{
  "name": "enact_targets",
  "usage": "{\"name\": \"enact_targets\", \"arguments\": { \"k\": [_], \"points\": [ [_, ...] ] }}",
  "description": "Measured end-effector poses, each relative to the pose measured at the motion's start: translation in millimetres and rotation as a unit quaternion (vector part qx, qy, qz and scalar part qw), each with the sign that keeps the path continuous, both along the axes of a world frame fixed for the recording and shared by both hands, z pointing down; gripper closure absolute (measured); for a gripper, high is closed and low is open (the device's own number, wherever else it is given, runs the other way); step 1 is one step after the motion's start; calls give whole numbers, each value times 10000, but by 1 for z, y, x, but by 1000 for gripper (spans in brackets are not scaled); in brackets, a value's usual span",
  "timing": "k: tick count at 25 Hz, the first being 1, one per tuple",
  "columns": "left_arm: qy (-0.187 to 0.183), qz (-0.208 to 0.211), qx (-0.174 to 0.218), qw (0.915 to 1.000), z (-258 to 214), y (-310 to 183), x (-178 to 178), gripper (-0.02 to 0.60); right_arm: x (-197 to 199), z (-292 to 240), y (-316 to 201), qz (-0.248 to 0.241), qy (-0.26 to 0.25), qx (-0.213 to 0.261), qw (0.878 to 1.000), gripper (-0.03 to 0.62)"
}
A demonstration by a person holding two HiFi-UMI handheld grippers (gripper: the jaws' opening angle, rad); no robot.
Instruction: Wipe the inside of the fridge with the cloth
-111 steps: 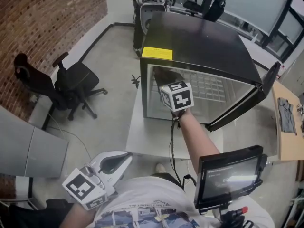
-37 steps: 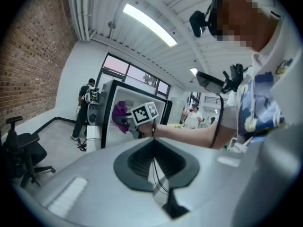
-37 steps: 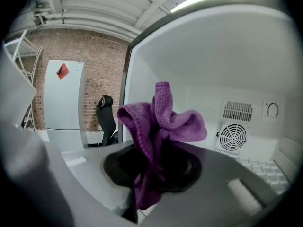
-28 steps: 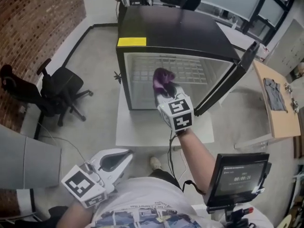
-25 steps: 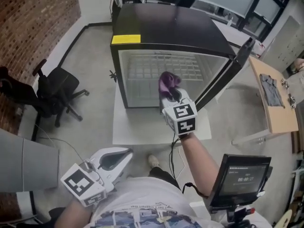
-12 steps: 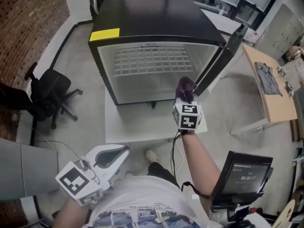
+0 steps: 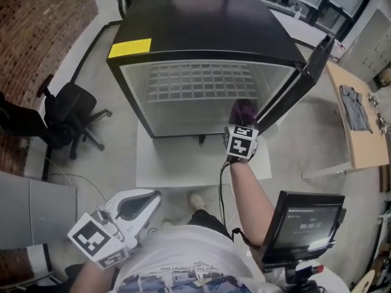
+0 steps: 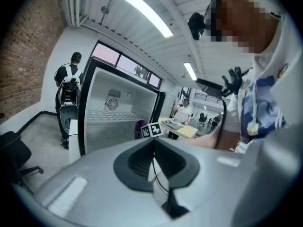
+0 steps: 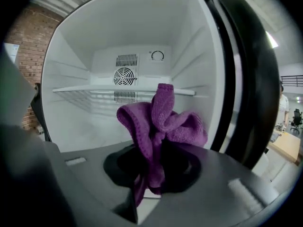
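Observation:
The black fridge (image 7: 201, 29) stands open on a white stand, its door (image 7: 308, 72) swung to the right. Its white inside (image 9: 128, 74) holds a wire shelf (image 9: 90, 90) and a fan at the back. My right gripper (image 9: 151, 150) is shut on a bunched purple cloth (image 9: 161, 122) and is held at the lower right of the opening, just outside it. In the head view the cloth (image 7: 244, 110) sticks up beyond the marker cube (image 7: 241, 142). My left gripper (image 7: 137, 203) hangs low by my body, shut and empty, far from the fridge (image 8: 113, 112).
The fridge sits on a white stand (image 7: 177, 163). A black office chair (image 7: 67, 112) is on the left by a brick wall. A wooden table (image 7: 360, 139) with a grey garment is on the right. A screen (image 7: 302, 221) is near my right elbow. A person (image 8: 71, 77) stands behind the fridge.
My right gripper has drawn the purple cloth out of the fridge's inside toward the lower right of the opening. The left gripper has stayed low at my side.

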State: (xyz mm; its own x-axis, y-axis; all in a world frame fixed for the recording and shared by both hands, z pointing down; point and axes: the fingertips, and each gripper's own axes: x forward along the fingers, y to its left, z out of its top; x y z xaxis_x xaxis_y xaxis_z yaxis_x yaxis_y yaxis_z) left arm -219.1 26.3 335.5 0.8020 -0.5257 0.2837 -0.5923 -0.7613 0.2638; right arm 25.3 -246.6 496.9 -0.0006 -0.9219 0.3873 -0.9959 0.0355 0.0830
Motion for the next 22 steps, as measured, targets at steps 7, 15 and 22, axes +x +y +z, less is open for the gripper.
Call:
{"name": "enact_targets", "arguments": {
  "k": [7, 15, 22],
  "points": [
    [-83, -233, -3, 9997, 0, -14, 0, 574, -2, 6, -32, -42, 179, 30, 9998, 514],
    [-152, -415, 15, 9990, 0, -29, 2, 574, -8, 15, -60, -214, 350, 90, 9991, 514],
    [-198, -498, -38, 9986, 4, -36, 5, 574, -14, 23, -77, -405, 326, 97, 9986, 514]
  ]
}}
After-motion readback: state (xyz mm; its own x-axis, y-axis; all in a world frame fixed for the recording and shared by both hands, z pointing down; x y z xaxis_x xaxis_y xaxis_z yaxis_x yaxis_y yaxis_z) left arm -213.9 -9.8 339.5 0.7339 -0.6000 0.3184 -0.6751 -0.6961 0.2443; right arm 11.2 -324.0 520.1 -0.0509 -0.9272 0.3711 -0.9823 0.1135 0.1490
